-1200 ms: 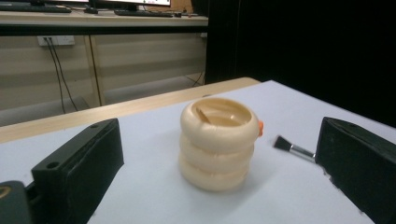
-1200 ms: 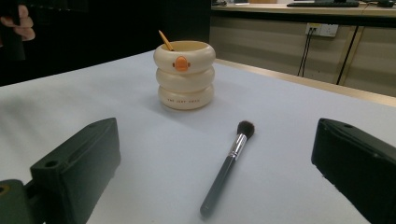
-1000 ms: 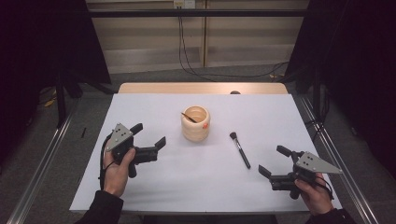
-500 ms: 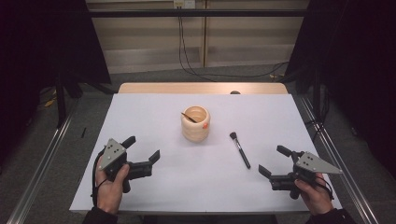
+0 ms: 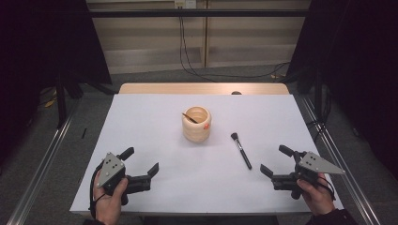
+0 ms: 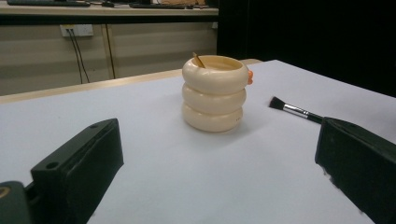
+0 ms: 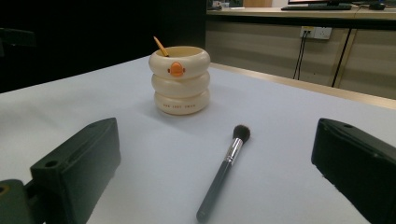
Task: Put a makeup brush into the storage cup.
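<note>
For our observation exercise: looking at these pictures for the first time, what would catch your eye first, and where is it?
First, the cream ringed holder standing upright mid-table, an orange spot on its side and a thin stick leaning inside. Next, the black makeup brush lying flat just to its right, bristles toward the holder. Then the left hand-held gripper and right hand-held gripper, both open, at the near corners of the white table.

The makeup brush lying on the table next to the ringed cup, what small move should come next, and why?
Probably ease the right gripper forward toward the brush so its open jaws straddle the handle. The brush lies flat on the white table, apart from the cup, with its handle end nearest that gripper. The left gripper sits farther off, also open and holding nothing.
</note>
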`<state>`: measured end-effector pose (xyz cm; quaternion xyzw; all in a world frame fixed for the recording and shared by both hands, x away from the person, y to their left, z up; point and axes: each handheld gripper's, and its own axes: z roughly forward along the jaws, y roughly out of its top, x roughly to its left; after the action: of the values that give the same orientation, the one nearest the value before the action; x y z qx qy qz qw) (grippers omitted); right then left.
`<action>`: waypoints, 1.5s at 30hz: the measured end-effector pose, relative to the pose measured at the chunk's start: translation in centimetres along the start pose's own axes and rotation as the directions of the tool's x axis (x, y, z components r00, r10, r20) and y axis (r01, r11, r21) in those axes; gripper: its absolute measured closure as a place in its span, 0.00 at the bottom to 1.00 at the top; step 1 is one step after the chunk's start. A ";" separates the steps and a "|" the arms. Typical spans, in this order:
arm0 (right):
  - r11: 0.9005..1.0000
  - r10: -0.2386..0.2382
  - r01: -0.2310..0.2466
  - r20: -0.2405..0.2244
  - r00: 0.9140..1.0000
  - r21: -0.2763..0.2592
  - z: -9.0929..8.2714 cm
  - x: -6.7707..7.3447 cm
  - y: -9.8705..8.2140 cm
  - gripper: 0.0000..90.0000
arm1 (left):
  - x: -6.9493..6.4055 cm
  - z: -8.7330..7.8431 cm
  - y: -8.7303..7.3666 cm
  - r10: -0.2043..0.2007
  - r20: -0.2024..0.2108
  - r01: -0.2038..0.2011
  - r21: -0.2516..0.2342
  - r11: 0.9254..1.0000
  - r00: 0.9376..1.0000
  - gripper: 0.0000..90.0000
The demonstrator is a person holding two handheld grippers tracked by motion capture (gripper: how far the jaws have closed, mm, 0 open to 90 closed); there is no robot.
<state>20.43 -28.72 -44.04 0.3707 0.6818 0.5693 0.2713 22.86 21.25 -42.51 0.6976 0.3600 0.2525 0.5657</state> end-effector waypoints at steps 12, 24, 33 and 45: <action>1.000 0.014 -0.014 0.014 1.000 -0.009 0.1 -0.2 0.2 0.01 | 0.1 -0.2 -0.2 -0.006 -0.003 0.006 -0.023 1.000 1.000 0.01; 0.999 0.011 -0.009 0.042 0.999 -0.038 0.6 -1.1 1.3 0.00 | 0.2 -0.2 -0.4 -0.024 0.014 0.024 -0.027 0.999 1.000 0.01; 0.999 0.003 -0.001 0.054 0.999 -0.048 1.6 -1.4 2.4 0.01 | 0.2 -0.3 -0.4 -0.028 0.018 0.029 -0.029 0.999 0.999 0.01; 0.997 -0.030 0.034 0.060 0.998 -0.063 2.3 -1.8 3.6 0.01 | -0.5 -0.3 -0.7 -0.005 0.021 0.006 -0.028 1.000 1.000 0.01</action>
<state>23.99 -28.62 -41.04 0.3674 0.6610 0.5750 0.3120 22.21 21.12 -43.09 0.6912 0.3524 0.2485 0.5800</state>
